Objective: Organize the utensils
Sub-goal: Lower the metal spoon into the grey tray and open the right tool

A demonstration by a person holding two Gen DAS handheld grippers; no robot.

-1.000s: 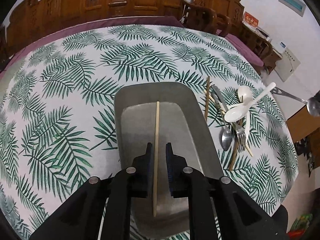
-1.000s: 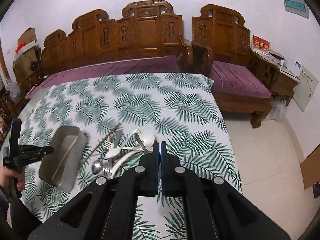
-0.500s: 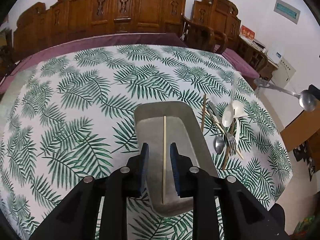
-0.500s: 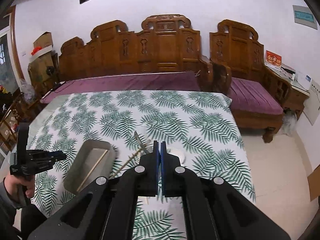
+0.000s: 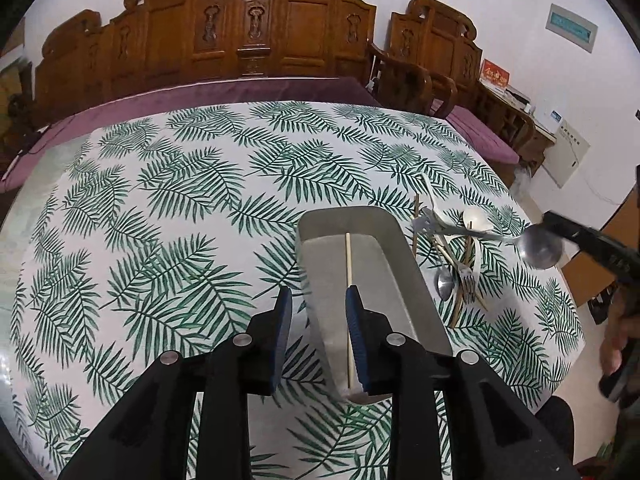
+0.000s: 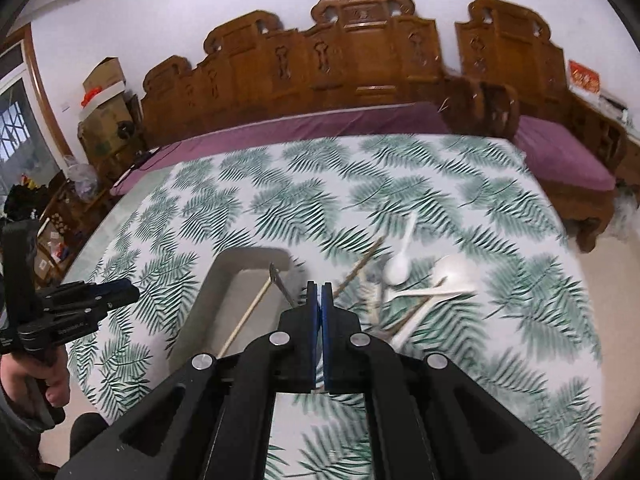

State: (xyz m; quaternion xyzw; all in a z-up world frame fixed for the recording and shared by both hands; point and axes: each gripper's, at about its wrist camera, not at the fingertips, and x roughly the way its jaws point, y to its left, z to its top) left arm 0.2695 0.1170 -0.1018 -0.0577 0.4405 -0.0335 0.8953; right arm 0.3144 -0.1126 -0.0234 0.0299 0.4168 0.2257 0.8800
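In the left wrist view, the left gripper [image 5: 316,304] hangs above the near end of the grey oblong metal tray [image 5: 420,280], with its jaws apart and nothing between them. One thin pale wooden chopstick [image 5: 348,256] lies lengthwise inside the tray. To the right of the tray, a loose pile of remaining utensils [image 5: 456,260] rests on the counter [image 5: 160,208], which carries a white cloth with green fern leaves; the pile holds metal spoons, a fork, white plastic spoons and more chopsticks. At the far right, the right gripper [image 5: 592,240] carries a long steel spoon [image 5: 538,246] in the air, its bowl next to the jaws and its handle reaching left over the pile.

In the right wrist view, the jaws are clamped together on the steel spoon, and only its thin handle [image 6: 280,280] shows, pointing out over the right rim of the tray. The image is blurred by motion, so the exact grip is hard to judge.

The risk, I think, comes from the long handle: the hold seems near the bowl, so the spoon may turn between the pads, or its tip may hit the tray rim and push the tray or the chopstick. A release too early would drop it back on the pile.
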